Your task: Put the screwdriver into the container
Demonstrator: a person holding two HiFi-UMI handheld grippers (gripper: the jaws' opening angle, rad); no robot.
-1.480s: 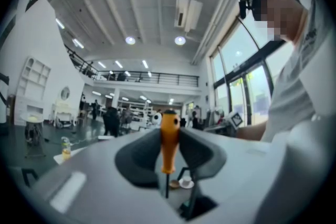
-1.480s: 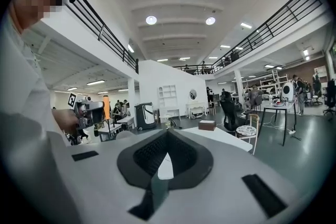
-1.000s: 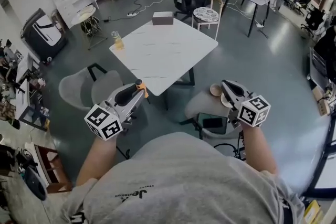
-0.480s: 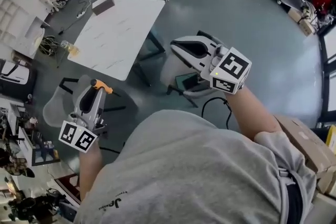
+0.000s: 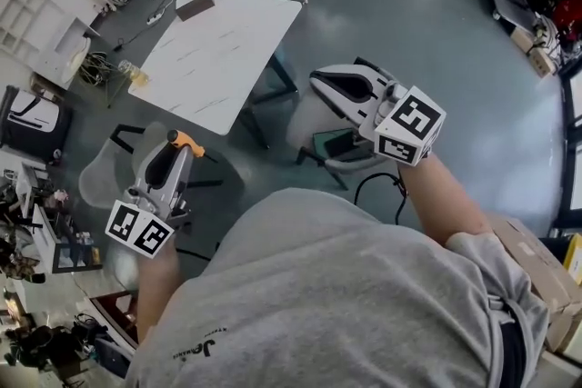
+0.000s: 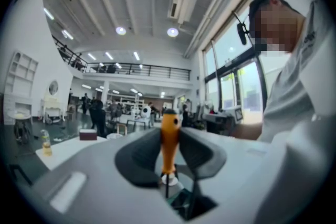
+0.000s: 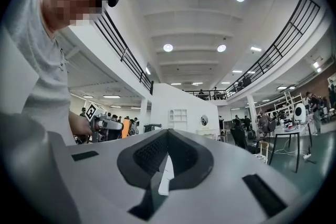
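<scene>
white worktop, carrying a grey box and bottle, lies beyond a grey chair; left gripper jaws clamp the orange-handled screwdriver, right gripper jaws closed on nothing.

The screwdriver handle is glossy orange plastic. The left gripper has a matt, pale plastic shell and dark, dull pads. At upper right the grey floor shines, polished. The table top looks smooth and white, and the person's shirt is soft grey cloth.
</scene>
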